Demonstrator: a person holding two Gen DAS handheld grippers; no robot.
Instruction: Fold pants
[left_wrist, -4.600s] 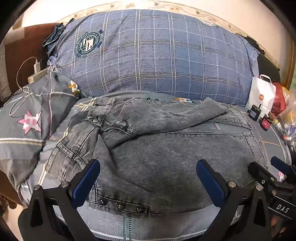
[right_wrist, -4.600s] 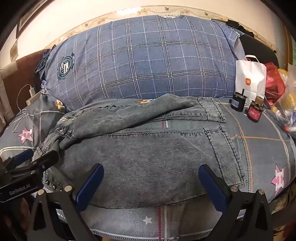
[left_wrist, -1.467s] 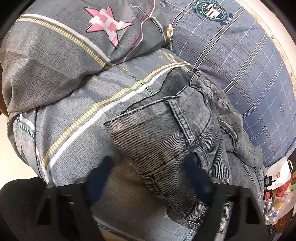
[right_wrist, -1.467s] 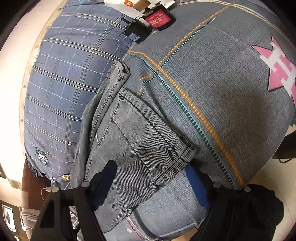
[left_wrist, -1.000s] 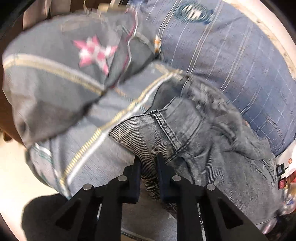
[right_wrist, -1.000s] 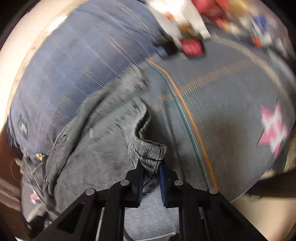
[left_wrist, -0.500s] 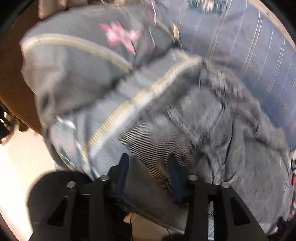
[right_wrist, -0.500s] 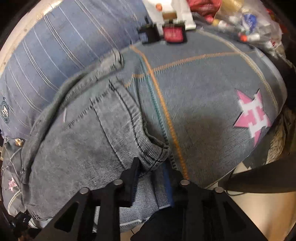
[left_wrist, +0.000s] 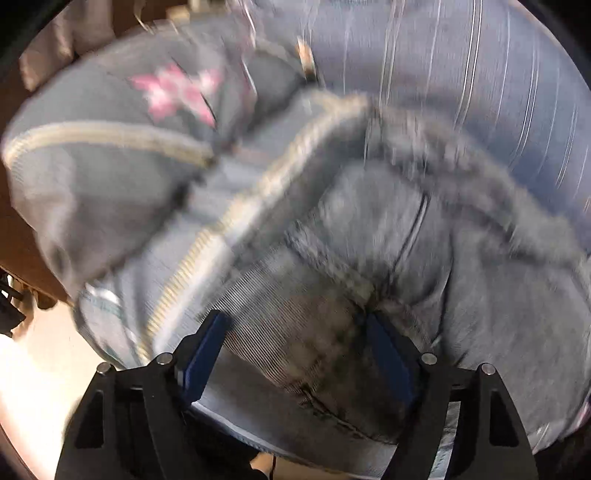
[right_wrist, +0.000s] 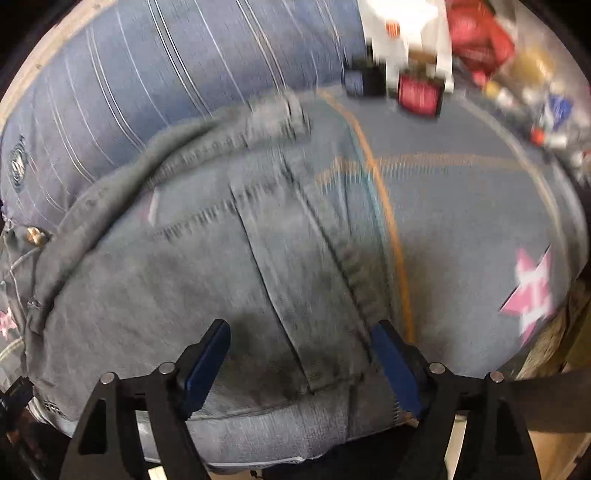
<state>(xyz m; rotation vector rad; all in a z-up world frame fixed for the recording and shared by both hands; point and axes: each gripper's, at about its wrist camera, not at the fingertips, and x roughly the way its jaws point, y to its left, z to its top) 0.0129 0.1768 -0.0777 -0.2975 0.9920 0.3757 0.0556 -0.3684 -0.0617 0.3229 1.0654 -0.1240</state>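
Grey denim pants (right_wrist: 207, 280) lie folded, bunched, on the bed.

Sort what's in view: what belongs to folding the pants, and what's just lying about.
For the job: grey jeans; left tool, open; right tool, open.

Lying about: star-print pillow; blue checked duvet; white paper bag; red jar.
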